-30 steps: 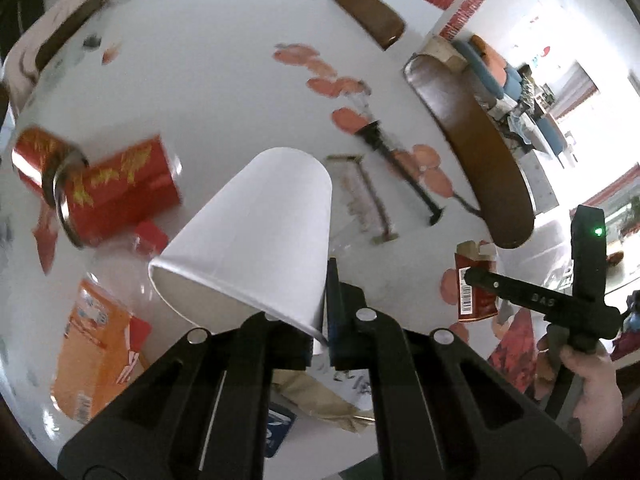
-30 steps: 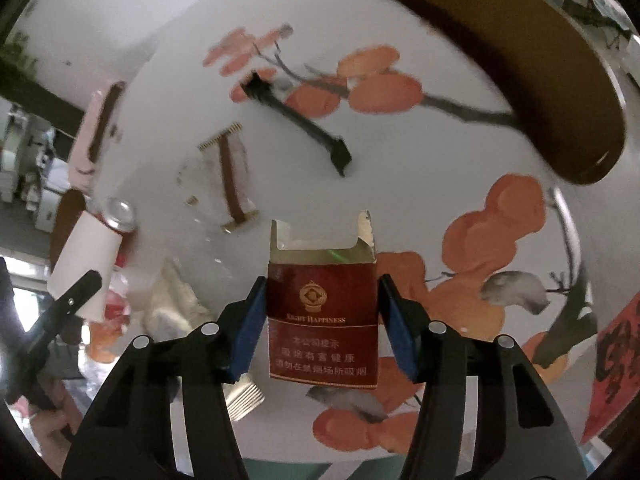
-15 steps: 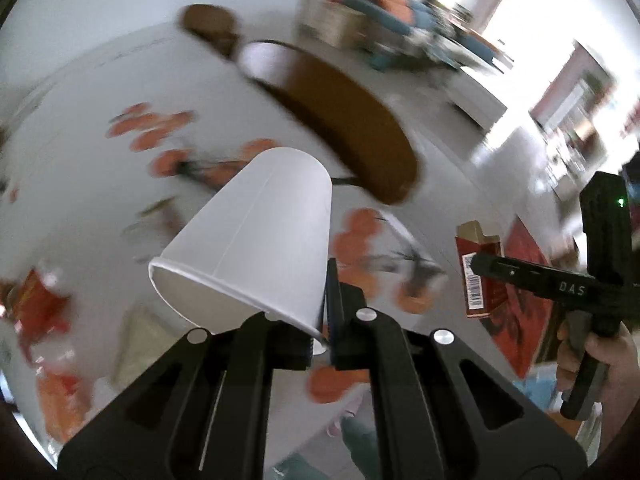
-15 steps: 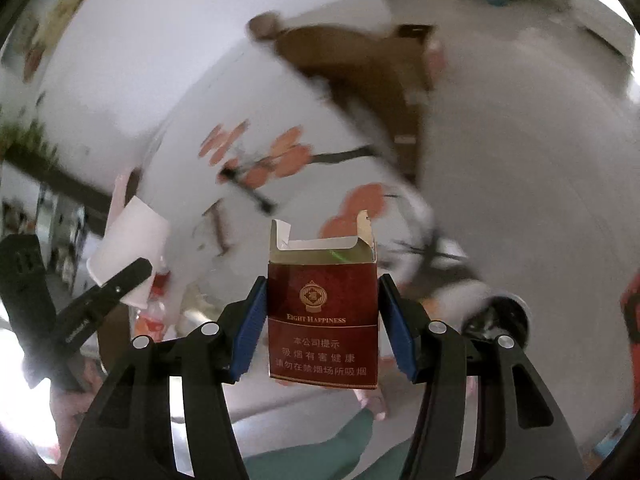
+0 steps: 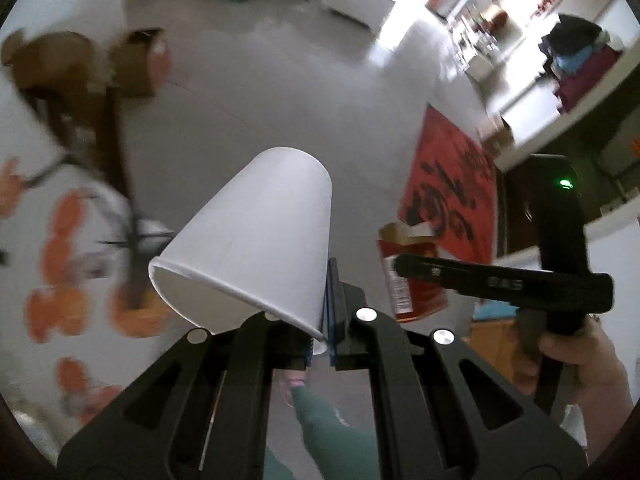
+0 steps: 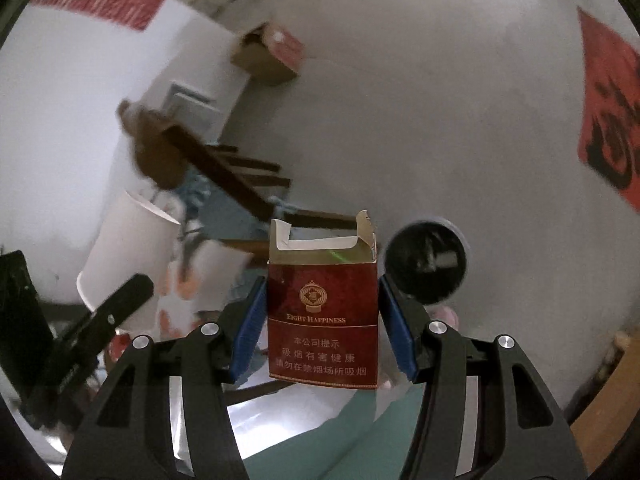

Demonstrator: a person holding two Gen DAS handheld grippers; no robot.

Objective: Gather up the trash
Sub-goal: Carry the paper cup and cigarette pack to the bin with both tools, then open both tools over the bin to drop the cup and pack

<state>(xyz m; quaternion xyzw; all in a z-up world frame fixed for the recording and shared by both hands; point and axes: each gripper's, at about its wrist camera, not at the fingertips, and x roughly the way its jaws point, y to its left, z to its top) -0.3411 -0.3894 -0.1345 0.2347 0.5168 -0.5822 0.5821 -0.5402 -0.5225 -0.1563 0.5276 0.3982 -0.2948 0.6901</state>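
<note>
pinching the rim wall of one white paper cup (image 5: 256,236), your left gripper (image 5: 320,344) has its two blue-padded fingers clenched on that thin lip, the smooth cone tipped up and to the left of the fingers with its open mouth facing down-left. your right gripper (image 6: 322,320) is grasping one dark red cigarette pack (image 6: 322,312) squarely between its two blue pads, upright, a flat cardboard box with gold print and a torn-open top that rises above the fingertips. in the left wrist view you see that same pack (image 5: 412,276) off to the right of the fingers, edge-on, with a barcode on its side, held by the right gripper (image 5: 424,270), and your hand (image 5: 576,364) on its black handle. just beyond the right finger in the right wrist view sits one round black bin (image 6: 426,260), its mouth open on the smooth grey floor (image 6: 440,100). one red mat (image 5: 452,184) with black brushwork lies ahead of the fingers to the right.
</note>
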